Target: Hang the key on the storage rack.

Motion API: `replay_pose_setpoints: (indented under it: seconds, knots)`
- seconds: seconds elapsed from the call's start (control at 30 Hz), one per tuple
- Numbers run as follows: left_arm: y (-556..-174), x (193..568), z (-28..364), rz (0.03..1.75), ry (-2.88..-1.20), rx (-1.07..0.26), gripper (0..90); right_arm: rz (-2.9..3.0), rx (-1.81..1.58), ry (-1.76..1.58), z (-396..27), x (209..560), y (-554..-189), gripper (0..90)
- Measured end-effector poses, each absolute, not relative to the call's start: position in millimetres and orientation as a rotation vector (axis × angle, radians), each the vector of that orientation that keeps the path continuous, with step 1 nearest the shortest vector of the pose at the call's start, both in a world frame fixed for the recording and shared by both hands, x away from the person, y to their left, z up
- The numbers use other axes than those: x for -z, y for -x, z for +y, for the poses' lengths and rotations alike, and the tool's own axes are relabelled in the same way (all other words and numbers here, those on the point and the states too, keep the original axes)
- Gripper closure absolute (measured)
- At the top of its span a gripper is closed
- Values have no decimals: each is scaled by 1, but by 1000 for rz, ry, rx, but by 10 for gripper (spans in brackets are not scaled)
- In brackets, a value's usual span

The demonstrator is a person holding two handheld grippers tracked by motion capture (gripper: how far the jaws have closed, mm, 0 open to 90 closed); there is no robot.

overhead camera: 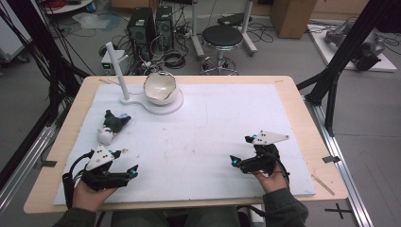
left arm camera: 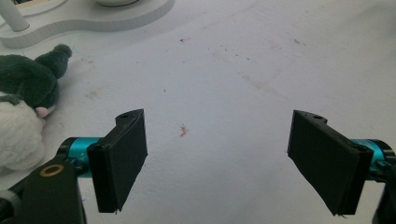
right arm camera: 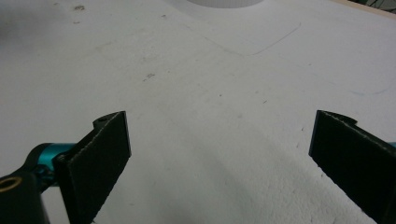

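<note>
Looks like the very start, before any reach; left gripper (overhead camera: 134, 171) spread wide with nothing between the pads, right gripper (overhead camera: 233, 161) likewise gaping over bare white mat (overhead camera: 213, 137). Plush toy (overhead camera: 111, 126) lying just ahead and left of the left fingers (left arm camera: 122, 156), not touching; bowl (overhead camera: 160, 88) well beyond. Probably next: swing left, straddle the plush, squeeze gently.

High view: fixed above the person's edge of the surface (overhead camera: 283, 94), looking forward and down, far enough to take in all of it with the floor behind. Left gripper view: rides the left hand-held gripper (left arm camera: 217, 158), low and close, facing the plush toy (left arm camera: 23, 116) and the white stand (left arm camera: 93, 18) beyond it; the high view shares both. Right gripper view: rides the right hand-held gripper (right arm camera: 219, 158), equally low, facing the stand's base edge.
</note>
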State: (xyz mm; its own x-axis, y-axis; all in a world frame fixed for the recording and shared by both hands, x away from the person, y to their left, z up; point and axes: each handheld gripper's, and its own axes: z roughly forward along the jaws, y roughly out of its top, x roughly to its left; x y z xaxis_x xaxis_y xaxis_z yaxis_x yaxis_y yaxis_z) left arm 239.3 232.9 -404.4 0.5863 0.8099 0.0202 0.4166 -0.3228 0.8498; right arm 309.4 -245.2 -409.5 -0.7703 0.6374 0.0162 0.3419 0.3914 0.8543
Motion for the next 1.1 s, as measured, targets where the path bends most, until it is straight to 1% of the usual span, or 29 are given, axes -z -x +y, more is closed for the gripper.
replay_pose_setpoints:
  seconds: [0.73, 0.87, 1.1]
  knots:
    - [-239, 404, 235, 922, -1968, -546, 217, 2337, -1334, -846, -246, 409, -306, 45]
    - [-240, 400, 244, 894, -1970, -546, 220, 2338, -1331, -844, -246, 409, -307, 45]
    - [-245, 394, 256, 899, -1964, -542, 226, 2332, -1330, -848, -247, 409, -307, 45]
